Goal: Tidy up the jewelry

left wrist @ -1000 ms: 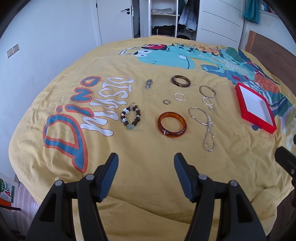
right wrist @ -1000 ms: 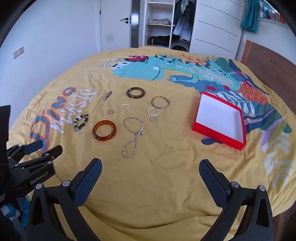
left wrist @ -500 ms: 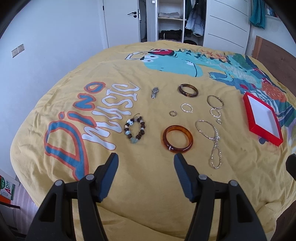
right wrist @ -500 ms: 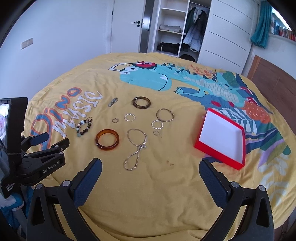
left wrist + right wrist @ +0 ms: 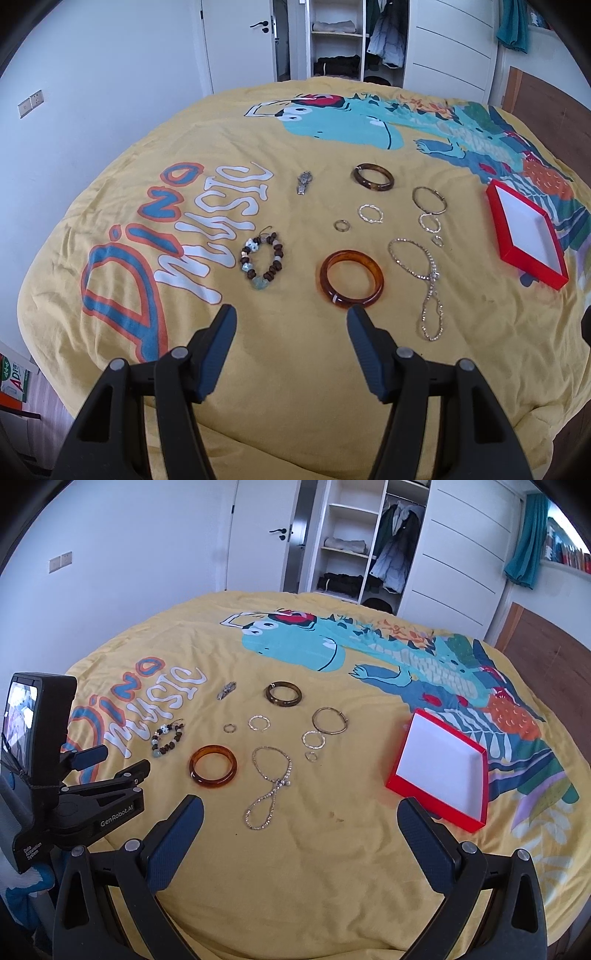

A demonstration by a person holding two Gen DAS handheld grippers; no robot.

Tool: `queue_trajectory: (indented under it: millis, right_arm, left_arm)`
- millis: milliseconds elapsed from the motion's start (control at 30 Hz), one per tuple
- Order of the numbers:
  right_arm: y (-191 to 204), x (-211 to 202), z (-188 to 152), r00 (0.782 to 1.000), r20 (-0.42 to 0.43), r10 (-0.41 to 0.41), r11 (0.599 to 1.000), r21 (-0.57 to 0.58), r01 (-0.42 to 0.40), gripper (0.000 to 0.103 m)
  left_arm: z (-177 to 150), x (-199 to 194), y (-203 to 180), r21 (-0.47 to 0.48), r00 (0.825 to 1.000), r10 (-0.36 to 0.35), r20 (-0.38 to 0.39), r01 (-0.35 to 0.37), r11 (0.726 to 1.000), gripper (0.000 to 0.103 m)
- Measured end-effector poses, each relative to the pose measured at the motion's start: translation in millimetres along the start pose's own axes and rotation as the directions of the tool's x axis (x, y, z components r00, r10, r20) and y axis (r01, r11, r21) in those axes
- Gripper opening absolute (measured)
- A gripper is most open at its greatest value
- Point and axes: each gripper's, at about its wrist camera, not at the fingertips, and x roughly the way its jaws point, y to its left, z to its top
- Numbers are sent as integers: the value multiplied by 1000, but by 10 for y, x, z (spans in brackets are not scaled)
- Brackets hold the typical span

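Jewelry lies spread on a yellow dinosaur bedspread. An amber bangle (image 5: 351, 278) (image 5: 213, 764), a beaded bracelet (image 5: 262, 260) (image 5: 168, 739), a silver chain necklace (image 5: 424, 280) (image 5: 270, 784), a dark brown bangle (image 5: 372, 177) (image 5: 282, 693), a thin metal bangle (image 5: 429, 199) (image 5: 330, 720), several small rings and a small watch (image 5: 304, 182) (image 5: 226, 690) lie apart. An empty red box (image 5: 524, 230) (image 5: 441, 768) with a white inside sits to the right. My left gripper (image 5: 290, 321) is open, near the amber bangle. My right gripper (image 5: 301, 814) is wide open, above the bed's near edge.
The left gripper's body (image 5: 74, 794) with its small screen stands at the left of the right wrist view. An open wardrobe (image 5: 351, 546), a door and white walls are behind the bed. A wooden headboard (image 5: 546, 642) is at the right. A box (image 5: 13, 380) lies on the floor at left.
Both grippers have drawn back and tilted up, so the jewelry sits lower and closer in both views. Nothing on the bed has moved. Both stay open.
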Motion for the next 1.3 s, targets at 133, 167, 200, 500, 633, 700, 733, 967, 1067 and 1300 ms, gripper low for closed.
queue_trajectory:
  millis: [133,167,200,500,633,700,733,967,1067,1300]
  right_arm:
    - [-47,95,-38,1000,-4,29,999,26,-29,103]
    - [-79,155,-65,999,-9,40,999,36,-40,103]
    - [-111,220,-96,998,-19,52,998,47,-52,103]
    - [-274,836,-338,967,-88,237,960,170,-220,83]
    - [-295,1073,-359,955,-112,275,946,207,-248,75]
    - [-288,1201,-357,947,-124,298,938,222,-266,66]
    - [-284,1256,-360,943,-132,306,935,226,-272,66]
    - [-243,1521,-356,921,-158,356,917,250,-311,59]
    - [-233,1586,-346,918,-165,361,917,244,-317,59]
    - [-313,1775,-271,923,-157,353,919,246,-309,47]
  left_arm:
    - [10,92,22,-6,1000,2,-18,-2,1000,60]
    - [13,128,44,-6,1000,1,-31,-1,1000,60]
    - [15,168,67,-7,999,-3,-48,2,1000,60]
    - [47,459,244,-56,993,-64,-99,58,997,60]
    - [67,575,221,-62,989,-97,-111,91,994,60]
    - [76,647,196,-61,987,-106,-121,100,993,60]
    - [88,693,186,-63,986,-112,-126,104,993,60]
    - [150,830,142,-67,984,-123,-126,116,991,60]
    - [145,877,142,-70,984,-123,-132,114,991,60]
    - [177,996,46,-61,980,-136,-148,128,990,60]
